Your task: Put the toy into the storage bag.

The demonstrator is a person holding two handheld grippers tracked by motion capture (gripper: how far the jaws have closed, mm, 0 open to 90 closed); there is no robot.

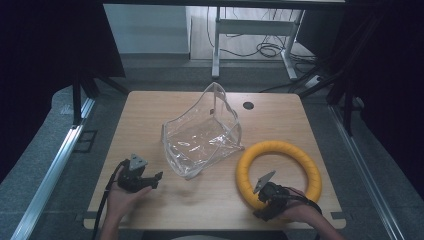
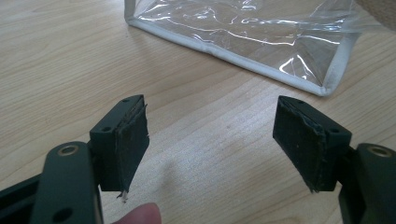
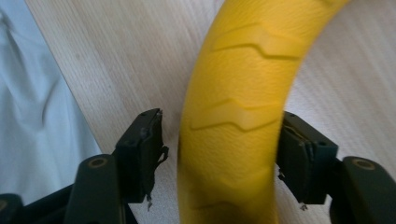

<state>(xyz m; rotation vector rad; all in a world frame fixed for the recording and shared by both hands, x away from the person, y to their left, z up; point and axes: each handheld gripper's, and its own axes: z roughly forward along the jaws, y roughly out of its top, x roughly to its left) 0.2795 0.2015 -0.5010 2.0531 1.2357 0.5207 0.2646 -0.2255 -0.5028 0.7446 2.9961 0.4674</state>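
Note:
A yellow foam ring (image 1: 300, 155) lies flat on the wooden table (image 1: 150, 110) at the front right. My right gripper (image 1: 259, 199) straddles its near-left rim. In the right gripper view the ring (image 3: 243, 84) runs between the jaws of the right gripper (image 3: 219, 140); the left pad (image 3: 152, 140) stands clear of it and the right pad (image 3: 299, 158) is at its edge. A clear plastic bag (image 1: 200, 135) with white trim sits mid-table. My left gripper (image 1: 156, 179) rests at the front left, open and holding nothing, aimed toward the bag (image 2: 243, 28).
A dark grommet hole (image 1: 248, 105) sits near the table's far edge. Metal rails (image 1: 55, 165) run along the floor on both sides. A white desk frame (image 1: 250, 30) with cables stands beyond the table. Bare wood lies between the left gripper (image 2: 210, 140) and the bag.

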